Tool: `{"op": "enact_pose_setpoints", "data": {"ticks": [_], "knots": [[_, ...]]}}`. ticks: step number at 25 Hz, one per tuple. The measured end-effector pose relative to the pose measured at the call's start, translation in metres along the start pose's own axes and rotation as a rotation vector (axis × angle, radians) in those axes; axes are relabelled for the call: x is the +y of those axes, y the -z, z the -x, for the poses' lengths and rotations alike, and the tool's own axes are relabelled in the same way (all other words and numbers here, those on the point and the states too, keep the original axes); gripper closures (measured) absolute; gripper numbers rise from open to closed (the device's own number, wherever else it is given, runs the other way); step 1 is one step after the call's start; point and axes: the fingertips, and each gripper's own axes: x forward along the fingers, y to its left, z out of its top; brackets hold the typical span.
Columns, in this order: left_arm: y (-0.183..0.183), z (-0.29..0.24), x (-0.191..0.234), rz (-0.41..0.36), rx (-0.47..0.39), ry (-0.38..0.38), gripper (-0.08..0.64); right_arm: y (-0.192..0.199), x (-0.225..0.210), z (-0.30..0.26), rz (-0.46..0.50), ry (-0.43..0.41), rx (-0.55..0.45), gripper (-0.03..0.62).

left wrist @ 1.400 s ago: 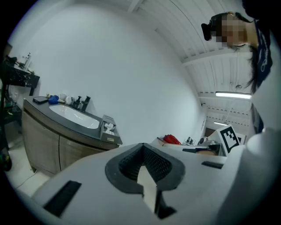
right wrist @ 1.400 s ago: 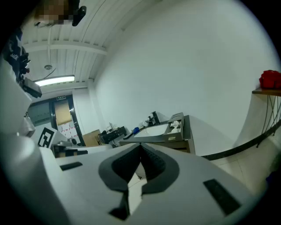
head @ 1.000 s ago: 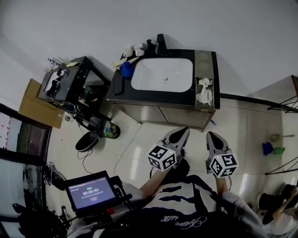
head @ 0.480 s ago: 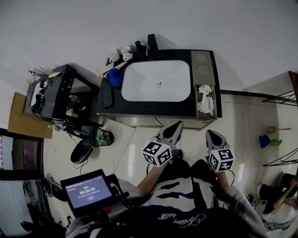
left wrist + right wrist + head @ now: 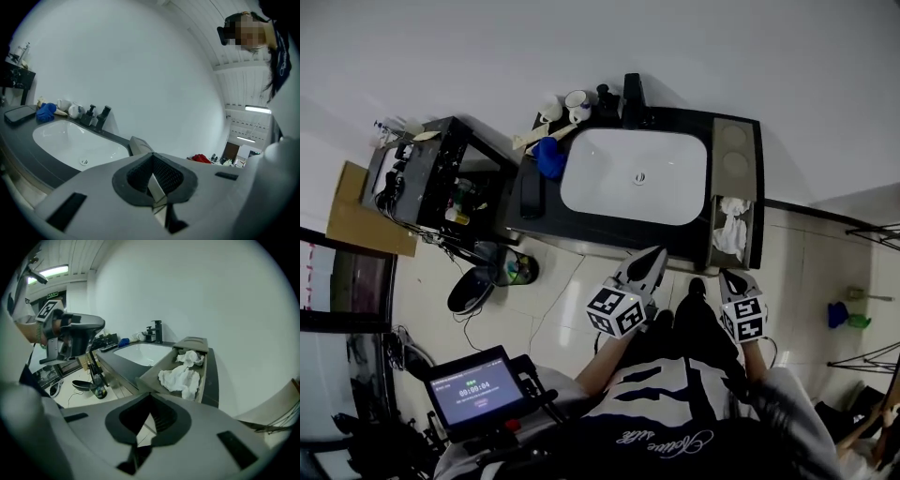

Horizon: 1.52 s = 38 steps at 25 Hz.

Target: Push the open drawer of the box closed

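My left gripper [image 5: 652, 259] and right gripper [image 5: 730, 278] are squeezed together empty, and the white rags [image 5: 180, 377] could jam the drawer [image 5: 157, 365] if I push

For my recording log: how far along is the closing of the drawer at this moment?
Nothing is done yet: the drawer stands pulled out, with white cloths inside. In hand: the right gripper, jaws together and empty, points at the drawer's front, seemingly not touching. The left gripper is empty too. Left: the whole push.
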Motion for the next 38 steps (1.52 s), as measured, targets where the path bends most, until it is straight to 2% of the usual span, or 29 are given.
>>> {"op": "enact_pose_setpoints", "data": {"ticks": [2, 5, 11, 15, 20, 25, 31, 38], "knots": [[-0.009, -0.008, 0.01, -0.004, -0.012, -0.029, 0.56, 0.0, 0.005, 0.0, 0.0, -0.036, 0.003, 0.595], [-0.025, -0.019, 0.003, 0.005, -0.03, -0.047, 0.56, -0.006, 0.012, 0.015, 0.004, -0.085, 0.0, 0.595], [-0.028, -0.06, -0.004, 0.003, 0.0, -0.027, 0.56, -0.023, 0.005, 0.012, 0.059, -0.153, -0.019, 0.595], [-0.031, -0.073, -0.01, -0.016, 0.027, -0.019, 0.56, -0.042, -0.002, 0.009, 0.062, -0.181, -0.038, 0.595], [-0.009, -0.092, -0.015, -0.121, 0.161, 0.007, 0.56, -0.065, -0.024, 0.001, 0.073, -0.17, -0.073, 0.595], [0.006, -0.104, -0.02, -0.126, 0.222, 0.04, 0.56, -0.096, -0.063, -0.015, 0.041, -0.103, -0.123, 0.595], [0.013, -0.116, -0.034, -0.123, 0.26, 0.078, 0.56, -0.12, -0.09, -0.029, 0.069, -0.08, -0.135, 0.595], [0.017, -0.117, -0.031, -0.107, 0.259, 0.085, 0.56, -0.122, -0.094, -0.04, 0.06, -0.069, -0.135, 0.595]]}}
